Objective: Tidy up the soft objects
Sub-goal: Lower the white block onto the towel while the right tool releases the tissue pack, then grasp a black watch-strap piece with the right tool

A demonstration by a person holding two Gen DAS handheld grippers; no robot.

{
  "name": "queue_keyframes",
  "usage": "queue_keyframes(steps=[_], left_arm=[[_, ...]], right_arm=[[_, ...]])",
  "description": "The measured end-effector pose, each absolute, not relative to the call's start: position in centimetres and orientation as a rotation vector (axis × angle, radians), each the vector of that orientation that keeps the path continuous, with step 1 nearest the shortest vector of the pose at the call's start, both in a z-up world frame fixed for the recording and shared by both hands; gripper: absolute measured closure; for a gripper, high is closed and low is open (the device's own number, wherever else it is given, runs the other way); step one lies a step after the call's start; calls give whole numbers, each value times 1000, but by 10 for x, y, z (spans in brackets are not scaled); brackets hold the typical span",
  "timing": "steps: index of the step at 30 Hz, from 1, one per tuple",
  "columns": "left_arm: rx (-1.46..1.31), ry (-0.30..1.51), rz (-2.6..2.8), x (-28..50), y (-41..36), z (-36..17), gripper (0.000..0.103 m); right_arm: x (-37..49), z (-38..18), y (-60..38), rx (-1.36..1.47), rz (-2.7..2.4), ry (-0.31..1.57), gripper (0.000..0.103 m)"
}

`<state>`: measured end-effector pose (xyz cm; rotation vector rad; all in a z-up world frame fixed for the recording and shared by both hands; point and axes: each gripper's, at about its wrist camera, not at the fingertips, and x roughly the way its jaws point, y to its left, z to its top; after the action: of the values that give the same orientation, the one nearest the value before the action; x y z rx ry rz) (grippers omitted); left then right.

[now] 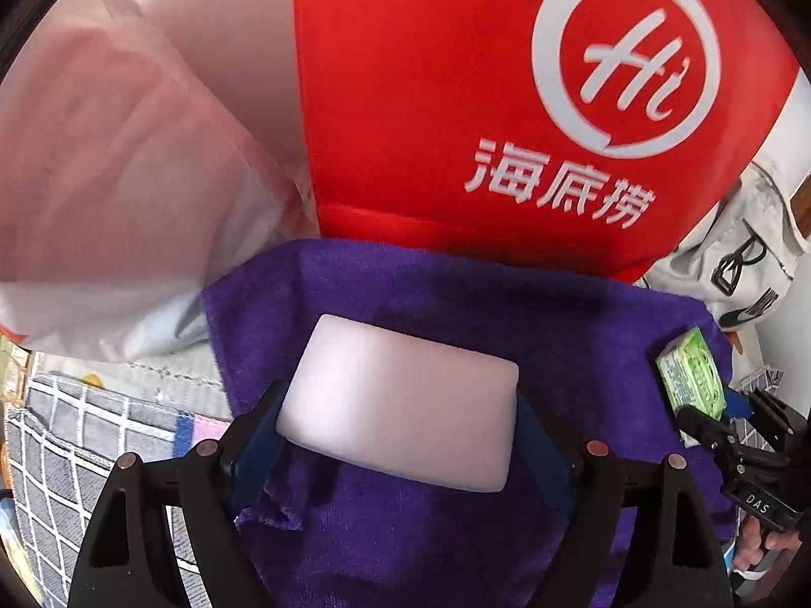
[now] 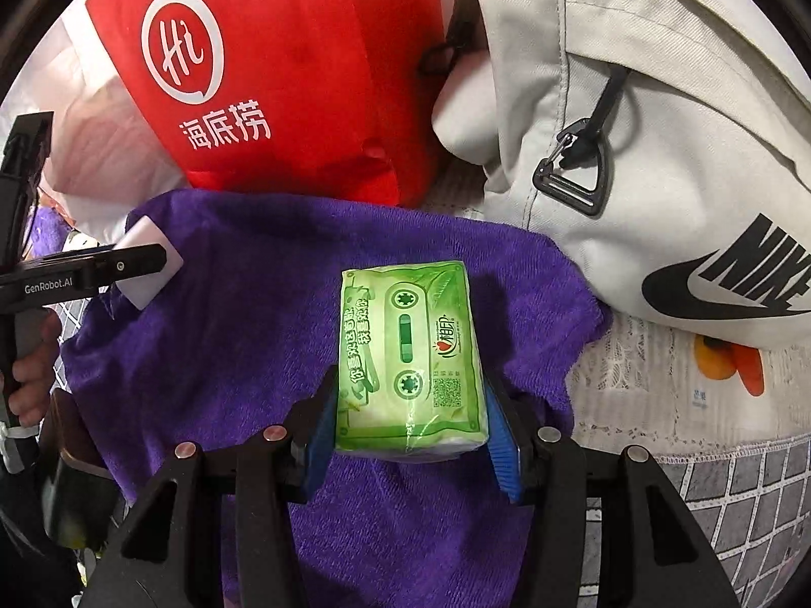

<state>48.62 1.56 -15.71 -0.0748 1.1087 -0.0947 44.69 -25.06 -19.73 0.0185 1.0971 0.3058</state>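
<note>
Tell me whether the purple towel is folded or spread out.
Spread out. The purple towel lies open beneath the green tissue pack and the white block, with only one edge wrinkled; its near end is hidden.

three bags (image 2: 284, 76), one towel (image 2: 243, 304), one tissue pack (image 2: 410, 354).

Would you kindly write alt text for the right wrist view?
The right gripper clamps a green tissue pack above a purple towel. Behind lie a red bag and a grey Nike bag; the left gripper holds a white block.
</note>
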Motion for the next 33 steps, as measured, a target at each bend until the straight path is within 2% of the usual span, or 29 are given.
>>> queue_keyframes(steps=[4, 6, 8, 9, 10, 15, 24, 33], left_arm=[[-67, 1118, -83, 489, 16, -160, 17], [-77, 1142, -96, 490, 16, -163, 12], [-98, 1157, -107, 490, 17, -164, 7], [-106, 1161, -104, 491, 17, -165, 5], [-109, 1164, -99, 495, 17, -165, 5], [-127, 1130, -96, 487, 22, -152, 5], [-212, 1029, -90, 443, 38, -103, 6], [-95, 996, 38, 365, 65, -77, 6]], right_arm=[[448, -199, -253, 34, 311, 1095, 50], [449, -202, -251, 38, 314, 1095, 50], [452, -203, -253, 45, 327, 1097, 46], [454, -205, -248, 49, 341, 1096, 40], [454, -205, -246, 51, 356, 1093, 35], [449, -195, -237, 5, 322, 1062, 24], [415, -146, -245, 74, 249, 917, 24], [312, -113, -214, 28, 339, 927, 24]])
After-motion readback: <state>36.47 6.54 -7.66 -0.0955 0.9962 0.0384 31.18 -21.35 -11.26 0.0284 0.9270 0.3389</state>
